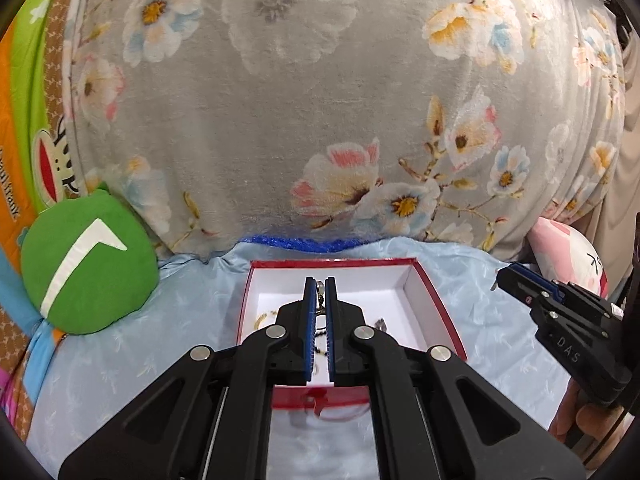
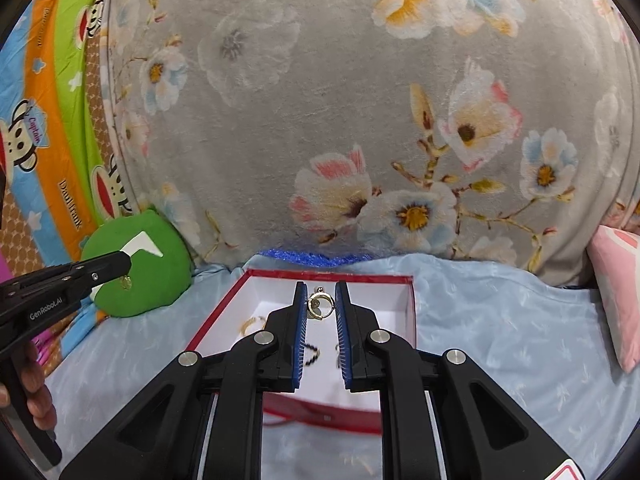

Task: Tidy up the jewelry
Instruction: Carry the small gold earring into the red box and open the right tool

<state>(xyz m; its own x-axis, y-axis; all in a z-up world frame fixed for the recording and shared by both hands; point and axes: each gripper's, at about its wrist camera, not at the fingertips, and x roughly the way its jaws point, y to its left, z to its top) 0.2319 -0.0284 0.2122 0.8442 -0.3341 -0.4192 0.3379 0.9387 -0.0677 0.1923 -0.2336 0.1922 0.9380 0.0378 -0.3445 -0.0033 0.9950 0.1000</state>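
Jewelry going into the red box [image 2: 412, 312] on the bed.

We hold the left claw [image 1: 319, 286] nearly closed on a small pendant [image 1: 320, 289] above the box; in the right view the piece dangles under it. Our right claw [image 2: 320, 290] pinches a gold ring [image 2: 320, 305] at its tips, also over the box. A gold chain [image 2: 252, 324] and dark beads [image 2: 313, 354] lie inside. Next we judge: lower, then ease each claw open gently.

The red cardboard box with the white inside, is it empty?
No. The red cardboard box holds a gold hoop and a dark beaded chain.
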